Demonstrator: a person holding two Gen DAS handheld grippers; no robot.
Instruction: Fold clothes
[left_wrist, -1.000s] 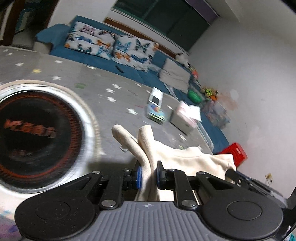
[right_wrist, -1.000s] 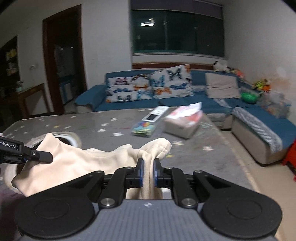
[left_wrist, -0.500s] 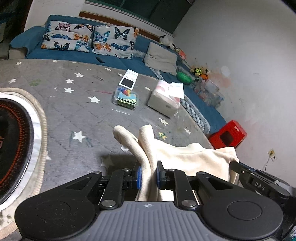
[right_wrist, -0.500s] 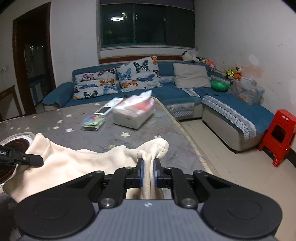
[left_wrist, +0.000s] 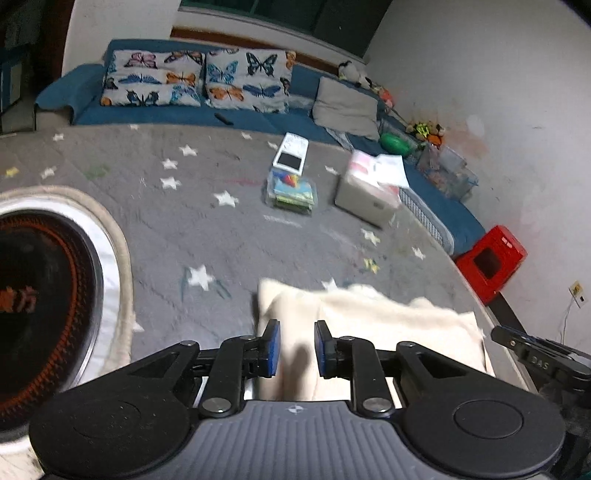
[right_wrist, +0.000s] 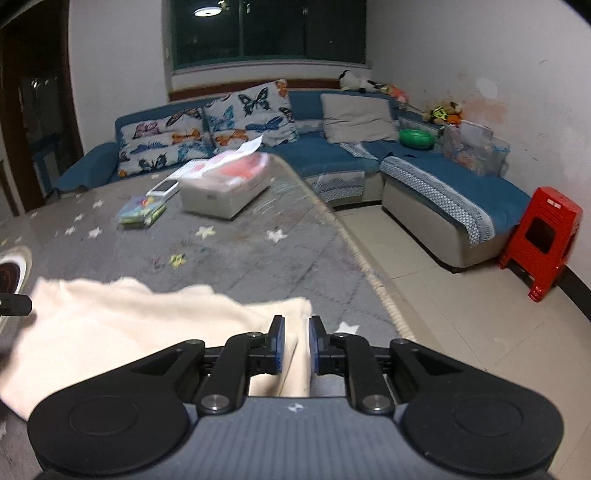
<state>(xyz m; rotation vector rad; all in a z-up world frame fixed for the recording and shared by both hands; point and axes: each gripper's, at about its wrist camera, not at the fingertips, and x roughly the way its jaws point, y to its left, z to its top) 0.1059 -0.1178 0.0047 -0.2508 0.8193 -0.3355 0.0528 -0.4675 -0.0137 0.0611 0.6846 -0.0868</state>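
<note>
In the left wrist view we find the left gripper (left_wrist: 296, 347) with its blue pads parted and nothing clamped; the cream garment (left_wrist: 369, 325) lies flat on the grey star-patterned table cover (left_wrist: 221, 221), beneath and ahead of the pads. In the right wrist view we find the right gripper (right_wrist: 294, 343) likewise parted, over the cream garment (right_wrist: 129, 325) near the table's edge.

Dim indoor light from a ceiling lamp (right_wrist: 206, 12) reflected in the dark window; motion blur softens both views, fisheye edges curve.
</note>
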